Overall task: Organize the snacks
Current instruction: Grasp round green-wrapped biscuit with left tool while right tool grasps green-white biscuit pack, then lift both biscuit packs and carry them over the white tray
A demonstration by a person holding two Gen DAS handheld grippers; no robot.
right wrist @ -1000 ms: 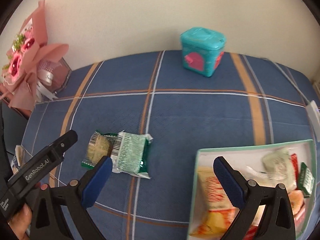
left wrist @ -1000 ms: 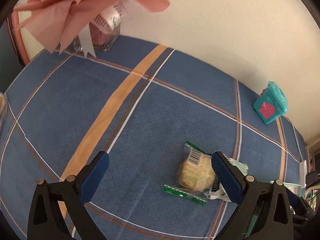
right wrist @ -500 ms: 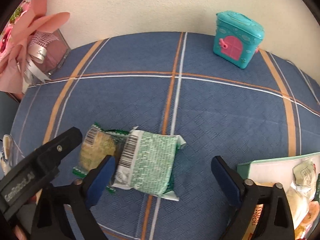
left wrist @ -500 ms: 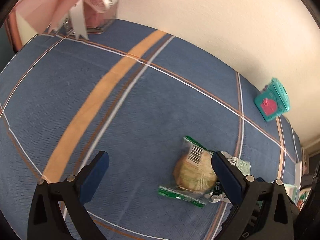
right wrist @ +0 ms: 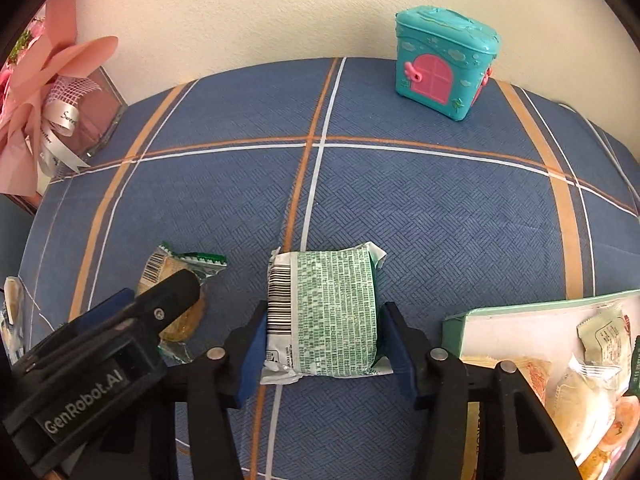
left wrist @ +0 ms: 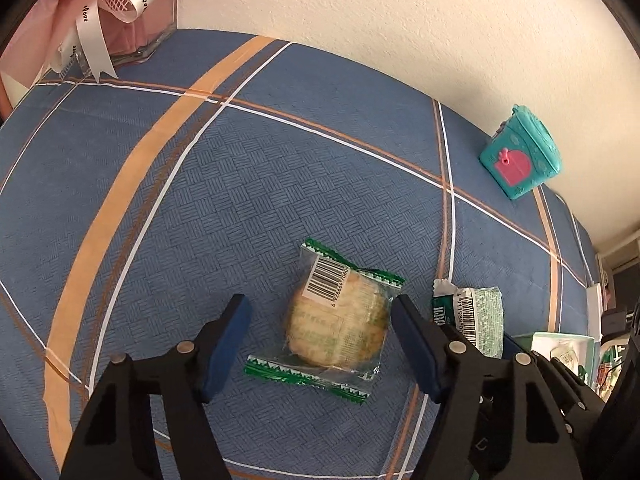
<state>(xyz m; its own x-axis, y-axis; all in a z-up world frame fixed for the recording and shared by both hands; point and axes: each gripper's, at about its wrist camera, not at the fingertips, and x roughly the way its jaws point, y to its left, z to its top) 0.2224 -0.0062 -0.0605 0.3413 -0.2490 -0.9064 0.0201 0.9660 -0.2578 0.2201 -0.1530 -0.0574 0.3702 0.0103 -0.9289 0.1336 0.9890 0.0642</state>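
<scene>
A round cracker in a clear green-edged wrapper (left wrist: 336, 326) lies on the blue plaid cloth between the fingers of my left gripper (left wrist: 320, 344), which is open around it with gaps on both sides. It also shows in the right wrist view (right wrist: 176, 280), partly behind the left gripper's body. A green-and-white snack packet (right wrist: 326, 310) lies between the fingers of my right gripper (right wrist: 324, 354), whose pads (right wrist: 254, 354) press its sides. The packet also shows in the left wrist view (left wrist: 476, 318).
A mint-green tray (right wrist: 520, 312) with several wrapped snacks sits at the right. A teal toy house box (right wrist: 444, 62) stands by the back wall. A pink bouquet in a glass box (right wrist: 60, 120) stands at the back left. Another wrapper (right wrist: 12, 312) lies at the left edge.
Both grippers have moved forward and down onto the snacks. The left fingers have narrowed around the cracker. The right fingers have closed in onto the green packet.
</scene>
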